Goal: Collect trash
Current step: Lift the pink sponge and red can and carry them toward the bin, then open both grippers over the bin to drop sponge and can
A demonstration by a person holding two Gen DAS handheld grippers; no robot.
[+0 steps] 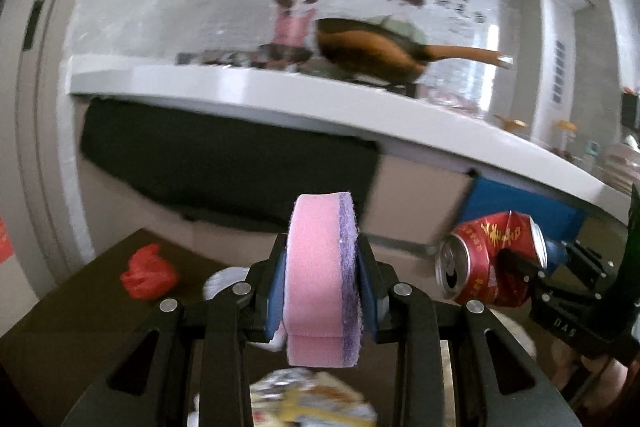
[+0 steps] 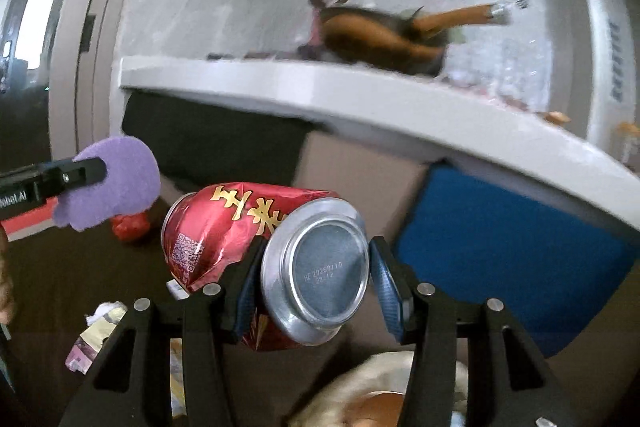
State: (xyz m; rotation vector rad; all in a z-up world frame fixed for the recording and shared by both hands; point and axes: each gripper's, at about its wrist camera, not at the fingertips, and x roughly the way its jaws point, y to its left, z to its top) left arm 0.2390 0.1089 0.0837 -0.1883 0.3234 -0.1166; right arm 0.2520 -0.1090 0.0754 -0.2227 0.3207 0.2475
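Observation:
My left gripper (image 1: pixel 322 287) is shut on a pink and purple sponge (image 1: pixel 320 279), held upright above a dark brown table (image 1: pixel 72 327). The sponge also shows in the right wrist view (image 2: pixel 116 183), at the left. My right gripper (image 2: pixel 312 287) is shut on a crushed red can (image 2: pixel 280 259), base toward the camera. The can shows in the left wrist view (image 1: pixel 488 259), at the right, held in the air. A crumpled red bag (image 1: pixel 148 271) lies on the table to the left. Crumpled paper and wrappers (image 2: pixel 96 335) lie on the table below the grippers.
A white counter (image 1: pixel 320 99) runs across behind the table, with a brown pan (image 1: pixel 376 51) on it. Below the counter are a dark opening (image 1: pixel 224 163) and a blue panel (image 2: pixel 500 259). A pale wrapper (image 1: pixel 312 399) lies under the left gripper.

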